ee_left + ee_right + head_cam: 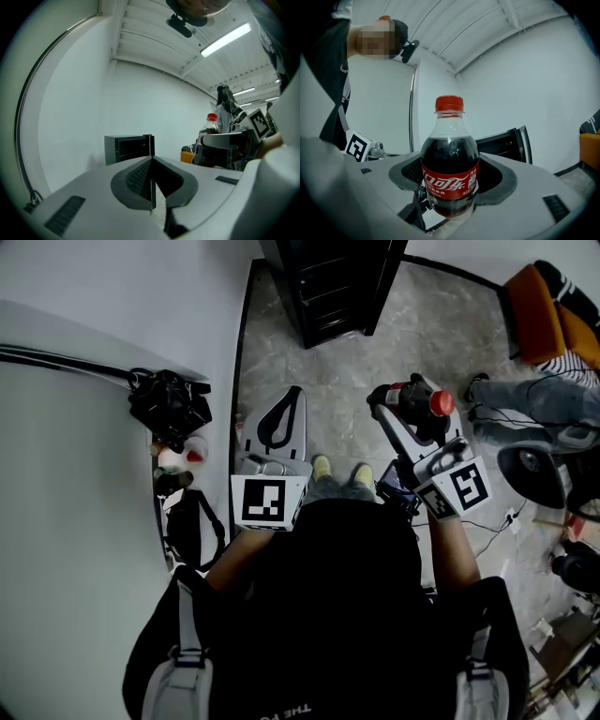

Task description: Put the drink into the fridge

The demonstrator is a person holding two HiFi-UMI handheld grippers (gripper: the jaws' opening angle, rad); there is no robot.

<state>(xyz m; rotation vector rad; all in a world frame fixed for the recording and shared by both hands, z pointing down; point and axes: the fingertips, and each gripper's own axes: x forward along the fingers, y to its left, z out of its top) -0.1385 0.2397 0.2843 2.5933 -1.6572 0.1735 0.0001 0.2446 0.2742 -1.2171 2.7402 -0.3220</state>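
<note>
Right gripper (449,190): fingers (499,180) clamped on the cola bottle (450,161), gripping it low on the body around the label. The low grip likely keeps the neck and cap free and lets the base go down first on a shelf. The bottle is in the air in front of the person, over the floor (309,371), not resting on anything. Its long axis is about vertical, red cap up, label facing the gripper's camera.

Left gripper (151,161): fingers together, nothing between them. It is held out beside the right one, probably kept free for the fridge door.

The black fridge (328,287) stands ahead on the floor, well apart from the bottle. The right gripper view shows a door edge at its side, so it looks open, though that is uncertain. The bottle is not yet in the fridge, and the carry toward it looks like the current step.
</note>
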